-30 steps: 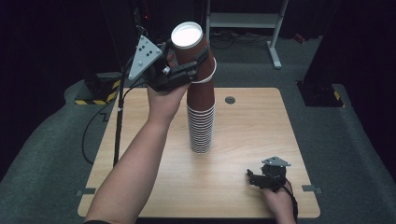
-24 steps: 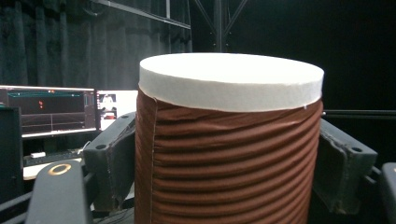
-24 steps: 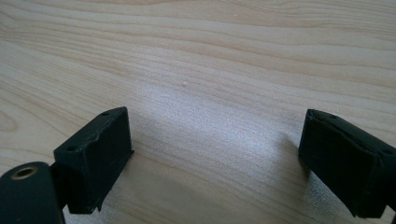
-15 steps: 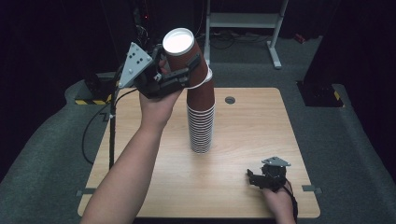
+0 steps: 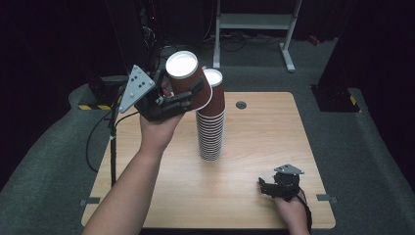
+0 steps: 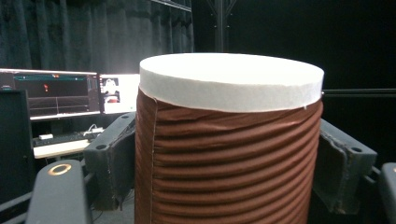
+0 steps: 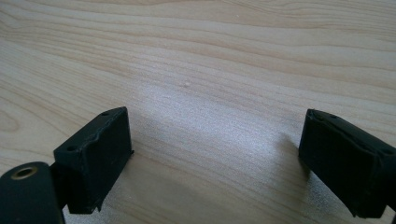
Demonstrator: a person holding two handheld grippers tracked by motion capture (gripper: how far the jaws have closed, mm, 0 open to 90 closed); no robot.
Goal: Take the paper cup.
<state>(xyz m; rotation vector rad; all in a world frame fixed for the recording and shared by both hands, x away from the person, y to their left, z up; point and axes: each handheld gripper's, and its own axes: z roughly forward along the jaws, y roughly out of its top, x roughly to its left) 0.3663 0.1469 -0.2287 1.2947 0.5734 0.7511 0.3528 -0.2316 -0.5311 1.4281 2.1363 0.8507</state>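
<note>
A tall stack of brown ribbed paper cups (image 5: 211, 126) with white rims stands upright in the middle of the wooden table (image 5: 254, 191). My left gripper (image 5: 183, 93) is raised to the left of the stack's top, shut on a single brown cup (image 5: 185, 78) that tilts slightly left. In the left gripper view that cup (image 6: 224, 154) sits between both jaws, its white rim on top. Near the table's front right, my right gripper (image 5: 266, 188) rests low over the wood, open with bare table between its fingers (image 7: 95, 156).
A round cable hole (image 5: 241, 105) lies in the table's far right part. A black stand pole (image 5: 113, 147) with a cable rises by the table's left edge. A white metal frame (image 5: 254, 22) stands behind the table. Monitors (image 6: 60, 95) glow in the left gripper view.
My left gripper has lifted the top cup off the stack and carried it to the left and slightly toward me. The right gripper has stayed still.
</note>
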